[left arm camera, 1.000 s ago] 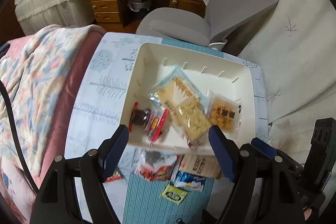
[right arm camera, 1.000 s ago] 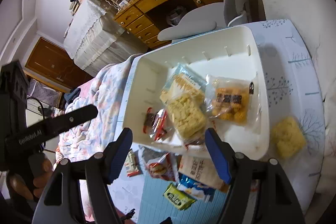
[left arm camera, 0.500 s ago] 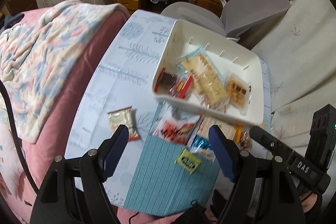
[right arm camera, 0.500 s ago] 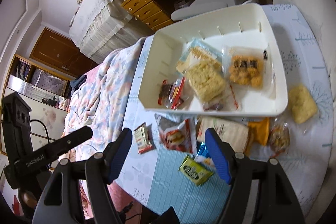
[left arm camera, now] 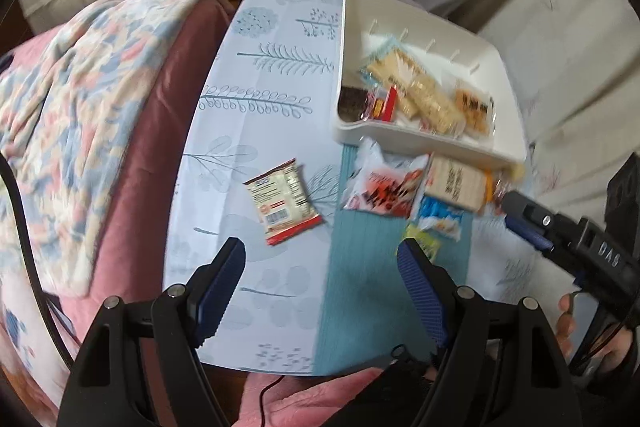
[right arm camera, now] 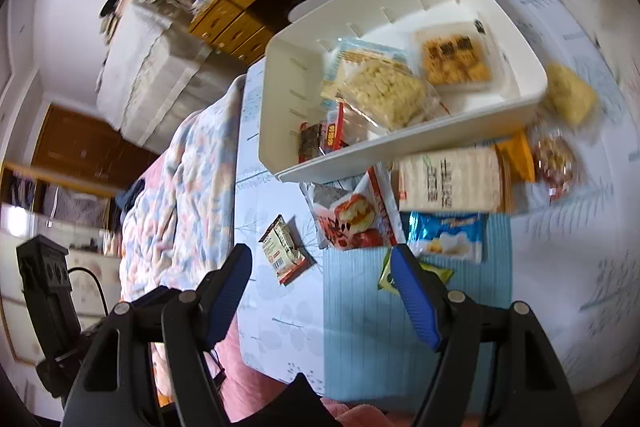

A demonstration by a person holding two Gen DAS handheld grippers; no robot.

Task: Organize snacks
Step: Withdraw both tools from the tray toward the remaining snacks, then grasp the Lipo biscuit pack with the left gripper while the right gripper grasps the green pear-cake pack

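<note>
While both the left gripper (left arm camera: 320, 263) and right gripper (right arm camera: 320, 267) gape apart holding nothing, the white tray (left arm camera: 424, 143) sits upper right of the frame.

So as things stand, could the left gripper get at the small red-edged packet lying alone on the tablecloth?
Probably yes. The left gripper is open and empty, and the small packet lies flat just ahead of its fingers, apart from the other snacks, with only bare tablecloth between them.
</note>
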